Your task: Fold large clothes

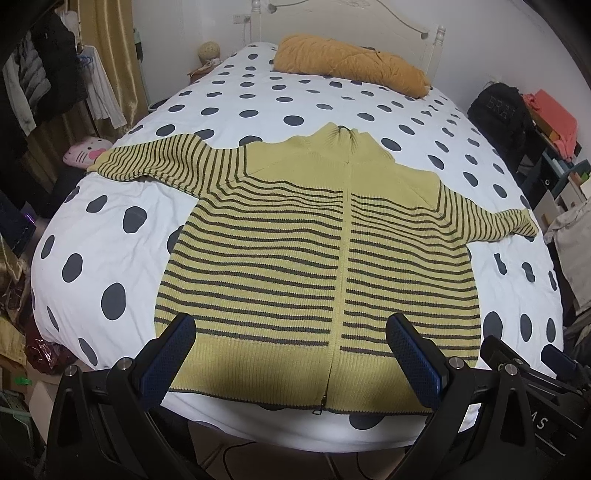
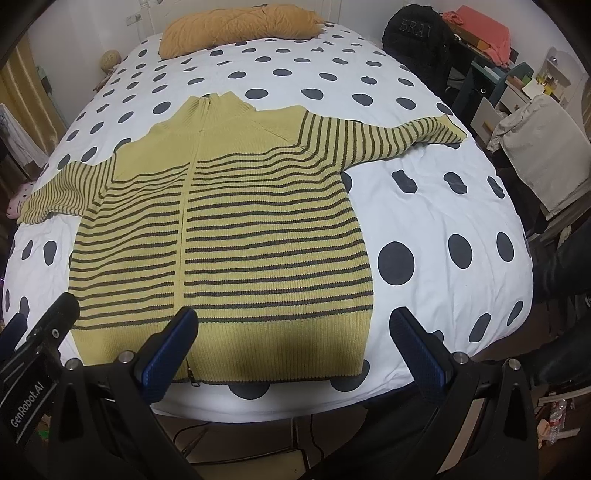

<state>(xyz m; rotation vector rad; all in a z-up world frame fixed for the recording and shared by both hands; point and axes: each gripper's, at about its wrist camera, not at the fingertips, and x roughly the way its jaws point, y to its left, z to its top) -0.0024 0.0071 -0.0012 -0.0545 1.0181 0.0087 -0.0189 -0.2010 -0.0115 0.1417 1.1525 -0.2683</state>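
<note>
A yellow zip-up sweater with dark stripes (image 1: 295, 258) lies flat and face up on the polka-dot bed, sleeves spread to both sides, hem toward me. It also shows in the right wrist view (image 2: 240, 229). My left gripper (image 1: 291, 328) is open and empty, hovering over the hem near the zipper. My right gripper (image 2: 293, 321) is open and empty, over the hem's right part. The right gripper's body shows at the right edge of the left wrist view (image 1: 524, 373), and the left gripper's body shows at the left edge of the right wrist view (image 2: 40, 339).
The bed (image 1: 110, 236) has a white cover with dark dots. An orange pillow (image 1: 351, 62) lies at the headboard. A pink plush (image 1: 81, 155) sits at the bed's left edge. Hanging clothes (image 1: 48, 74) stand left; a black bag (image 2: 417, 33), shelves and a chair (image 2: 546, 140) stand right.
</note>
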